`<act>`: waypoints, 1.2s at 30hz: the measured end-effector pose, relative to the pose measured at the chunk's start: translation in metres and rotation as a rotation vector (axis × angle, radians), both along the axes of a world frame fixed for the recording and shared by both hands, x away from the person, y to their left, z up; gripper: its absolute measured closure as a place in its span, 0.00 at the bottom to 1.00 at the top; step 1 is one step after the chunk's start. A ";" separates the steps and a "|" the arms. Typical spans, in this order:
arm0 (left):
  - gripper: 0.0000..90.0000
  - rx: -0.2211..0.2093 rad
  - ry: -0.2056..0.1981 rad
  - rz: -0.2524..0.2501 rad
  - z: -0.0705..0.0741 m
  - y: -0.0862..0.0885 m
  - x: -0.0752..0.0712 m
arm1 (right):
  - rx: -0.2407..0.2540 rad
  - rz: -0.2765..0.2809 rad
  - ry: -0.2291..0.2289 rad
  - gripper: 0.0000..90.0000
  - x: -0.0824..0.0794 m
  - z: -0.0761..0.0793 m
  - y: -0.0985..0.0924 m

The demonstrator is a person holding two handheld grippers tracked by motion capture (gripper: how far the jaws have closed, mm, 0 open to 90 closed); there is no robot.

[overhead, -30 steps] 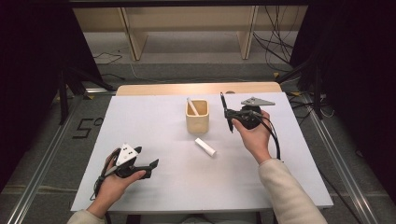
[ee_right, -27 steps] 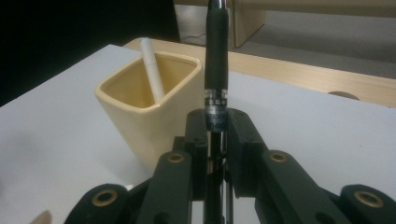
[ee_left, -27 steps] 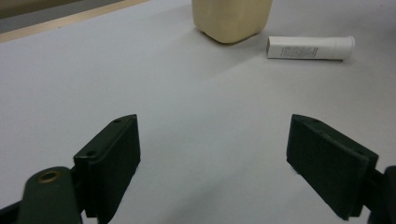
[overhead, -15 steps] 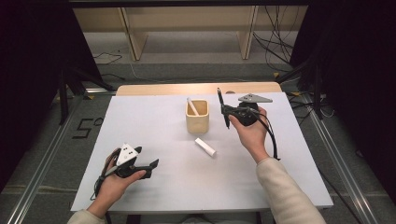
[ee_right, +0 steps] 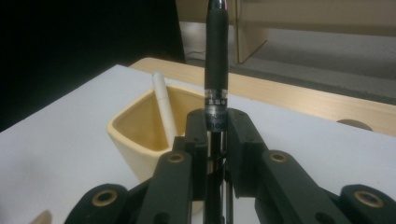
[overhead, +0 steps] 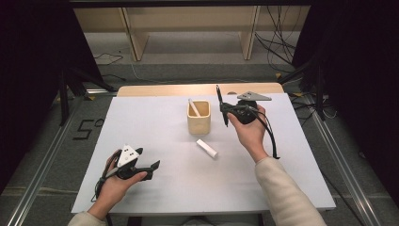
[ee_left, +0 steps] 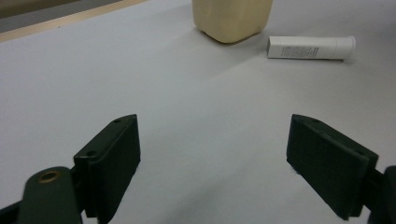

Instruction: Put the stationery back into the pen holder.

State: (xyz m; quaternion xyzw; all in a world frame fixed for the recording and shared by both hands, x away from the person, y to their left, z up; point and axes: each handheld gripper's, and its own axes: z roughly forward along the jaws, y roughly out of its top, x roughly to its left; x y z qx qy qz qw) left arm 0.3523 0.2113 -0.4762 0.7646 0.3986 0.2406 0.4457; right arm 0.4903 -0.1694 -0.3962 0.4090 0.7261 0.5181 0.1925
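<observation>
The tabletop (overhead: 164, 136) is the largest item: a white sheet over a wooden board whose edge shows at 12 o'clock. A cream cup (overhead: 198, 117) stands slightly toward 12 o'clock from the tabletop centre, upright, with a white stick (overhead: 193, 107) leaning inside it against the 9 o'clock wall. In the right gripper view the same cup (ee_right: 140, 135) and stick (ee_right: 163, 109) sit just behind my fingers.

My right gripper (overhead: 227, 109) is raised at 3 o'clock of the cup, just beside it. Its fingers (ee_right: 196, 140) are narrow, clamped on a black pen (ee_right: 217, 70) that stands roughly upright, its upper end rising above the fingers.

My left gripper (overhead: 153, 168) rests low at 7 o'clock of the tabletop, well apart from the cup. Its fingers (ee_left: 112, 158) are spread wide with bare tabletop between them.

A white tube (overhead: 206, 148) lies flat at 5 o'clock of the cup, near it but not touching. In the left gripper view the tube (ee_left: 310, 47) lies on its side, printed label facing up, cap end toward 3 o'clock.
</observation>
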 end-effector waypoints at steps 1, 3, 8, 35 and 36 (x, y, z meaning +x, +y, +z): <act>0.19 0.000 0.000 0.000 0.000 0.000 0.000 | 0.003 0.003 0.000 0.89 0.001 0.001 0.002; 0.19 0.000 0.000 0.000 0.000 0.000 0.000 | 0.007 0.004 -0.004 0.89 0.002 0.002 0.004; 0.19 0.000 0.000 -0.001 0.000 0.000 0.000 | 0.012 0.009 -0.010 0.89 0.004 0.003 0.008; 0.19 -0.001 0.001 -0.002 0.000 0.000 0.000 | 0.036 0.011 -0.042 0.89 0.012 0.016 0.024; 0.19 0.000 0.000 -0.002 0.000 0.000 0.000 | 0.035 0.011 -0.041 0.89 0.013 0.017 0.024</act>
